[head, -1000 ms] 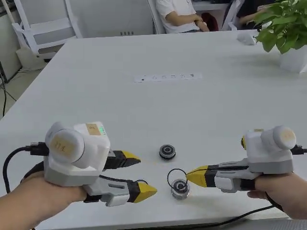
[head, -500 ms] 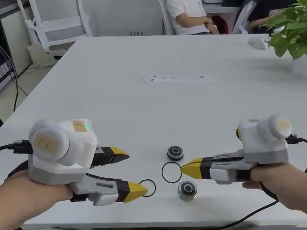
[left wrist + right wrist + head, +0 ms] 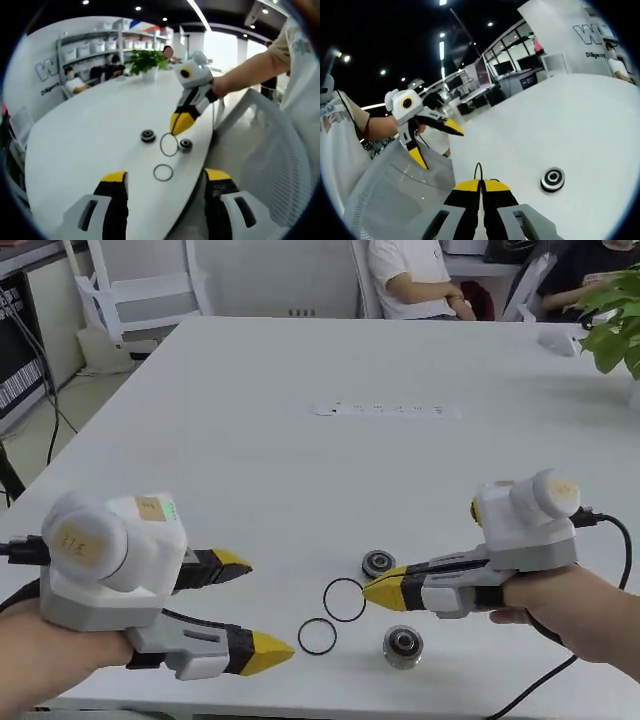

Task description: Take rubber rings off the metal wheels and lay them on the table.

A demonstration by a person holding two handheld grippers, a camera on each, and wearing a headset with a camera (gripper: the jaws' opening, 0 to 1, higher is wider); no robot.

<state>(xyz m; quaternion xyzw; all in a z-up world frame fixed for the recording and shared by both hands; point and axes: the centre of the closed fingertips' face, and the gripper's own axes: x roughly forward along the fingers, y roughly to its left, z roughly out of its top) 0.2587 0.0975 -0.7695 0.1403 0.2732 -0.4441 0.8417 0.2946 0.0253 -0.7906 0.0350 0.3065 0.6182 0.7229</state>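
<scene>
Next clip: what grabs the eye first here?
The right tongs, shut, pinch a black rubber ring by its edge near the front of the table. A second ring lies flat beside it, toward the open left tongs. A dark wheel sits behind the rings, a bare metal wheel nearer the person.

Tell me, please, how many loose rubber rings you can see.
2. One rubber ring lies on the table, ahead of the left tongs; the second rubber ring is pinched in the right tongs. Another may remain on the far wheel.
</scene>
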